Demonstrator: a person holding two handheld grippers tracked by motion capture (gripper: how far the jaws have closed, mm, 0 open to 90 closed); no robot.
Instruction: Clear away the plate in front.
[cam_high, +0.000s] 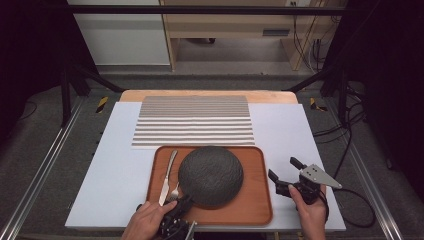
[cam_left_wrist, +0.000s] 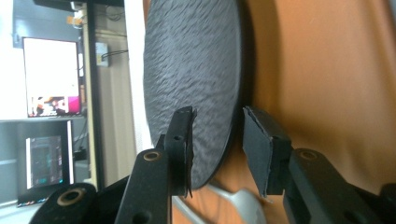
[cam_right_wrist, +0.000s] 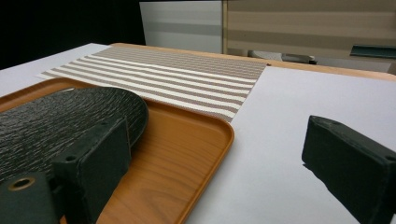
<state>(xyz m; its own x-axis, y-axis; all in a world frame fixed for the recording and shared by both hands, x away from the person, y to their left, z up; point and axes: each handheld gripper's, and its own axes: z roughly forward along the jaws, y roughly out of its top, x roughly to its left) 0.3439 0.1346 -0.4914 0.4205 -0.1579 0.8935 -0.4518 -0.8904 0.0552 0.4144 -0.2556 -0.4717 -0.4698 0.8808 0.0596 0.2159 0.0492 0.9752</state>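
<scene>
Straddling the near edge of the plate (cam_left_wrist: 187, 79), the left gripper's (cam_left_wrist: 217, 140) black, blocky fingers (cam_left_wrist: 261, 149) stand narrowly apart, and their pads do not press on it. Below them lies the dull silver handle of a fork (cam_left_wrist: 243, 205). The plate is round, charcoal grey, with a rough rippled surface like bark, and it sits upside down as a low dome in the middle of a tray (cam_high: 255, 200). The tray is a rounded rectangle of smooth orange-brown wood grain with a raised rim. A slim metal knife (cam_high: 167, 176) lies along its left side, the fork just beside it.

The right gripper (cam_high: 285, 175) rests on the counter (cam_high: 115, 165) just right of the tray, its fingers (cam_right_wrist: 355, 163) wide and bare.

Beyond the tray lies a woven placemat (cam_high: 192, 120), rectangular, ribbed in grey and cream stripes. The counter's top is a flat, pale sheet.
</scene>
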